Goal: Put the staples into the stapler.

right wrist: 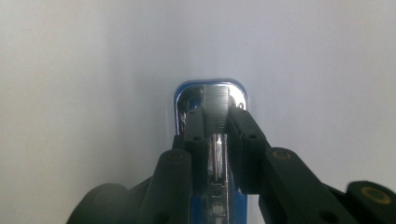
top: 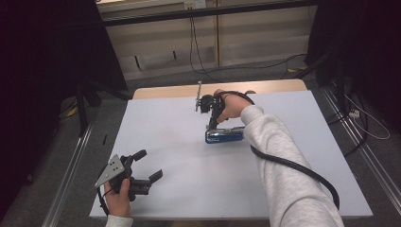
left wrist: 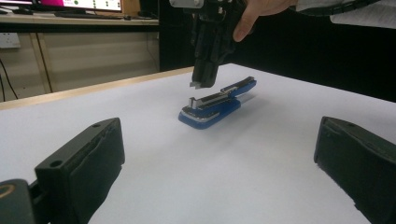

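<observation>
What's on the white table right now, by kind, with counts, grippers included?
Blue stapler: 1
Handheld grippers: 2, the left gripper open near the table's front-left edge, the right gripper poised just above the stapler's front end
Total: 3

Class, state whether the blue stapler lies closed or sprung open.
Sprung open: the stapler's top arm slopes up off its blue base at one end.

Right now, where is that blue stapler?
In the high view the blue stapler lies on the white table, right of centre, directly under the right tool.
</observation>
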The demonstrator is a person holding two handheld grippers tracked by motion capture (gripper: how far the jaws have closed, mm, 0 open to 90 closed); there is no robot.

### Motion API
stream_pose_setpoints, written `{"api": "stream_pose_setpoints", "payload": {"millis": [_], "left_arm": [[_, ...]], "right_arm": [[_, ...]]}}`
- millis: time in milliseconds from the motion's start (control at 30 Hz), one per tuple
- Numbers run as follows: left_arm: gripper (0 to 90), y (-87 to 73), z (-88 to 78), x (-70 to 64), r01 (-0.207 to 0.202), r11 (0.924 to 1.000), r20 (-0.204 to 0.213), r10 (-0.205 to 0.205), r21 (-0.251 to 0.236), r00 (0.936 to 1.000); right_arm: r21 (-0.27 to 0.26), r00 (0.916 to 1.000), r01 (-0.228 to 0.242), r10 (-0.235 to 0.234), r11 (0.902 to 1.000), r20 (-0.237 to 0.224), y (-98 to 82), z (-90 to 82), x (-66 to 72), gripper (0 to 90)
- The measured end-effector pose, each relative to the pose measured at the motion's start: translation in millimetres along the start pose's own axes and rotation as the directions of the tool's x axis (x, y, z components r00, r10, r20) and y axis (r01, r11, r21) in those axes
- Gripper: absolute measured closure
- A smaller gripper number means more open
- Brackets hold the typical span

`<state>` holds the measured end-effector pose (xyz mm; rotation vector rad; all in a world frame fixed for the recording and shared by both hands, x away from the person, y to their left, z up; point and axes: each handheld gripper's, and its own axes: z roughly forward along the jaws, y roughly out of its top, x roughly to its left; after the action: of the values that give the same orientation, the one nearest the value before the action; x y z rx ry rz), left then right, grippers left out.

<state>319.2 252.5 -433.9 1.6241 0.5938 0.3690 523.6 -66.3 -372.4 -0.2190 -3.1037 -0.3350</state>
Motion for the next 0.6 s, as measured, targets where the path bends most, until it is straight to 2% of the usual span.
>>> {"api": "stream_pose_setpoints", "payload": {"millis": [600], "left_arm": [[1.7, -0.3, 0.8, 0.1, -0.007, 0.9999, -0.001, 0.007, 0.009, 1.0]], "right_arm": [[0.01, 1.0, 0.002, -0.002, 0.9999, -0.007, -5.2, 10.5, -0.2, 78.3]]}}
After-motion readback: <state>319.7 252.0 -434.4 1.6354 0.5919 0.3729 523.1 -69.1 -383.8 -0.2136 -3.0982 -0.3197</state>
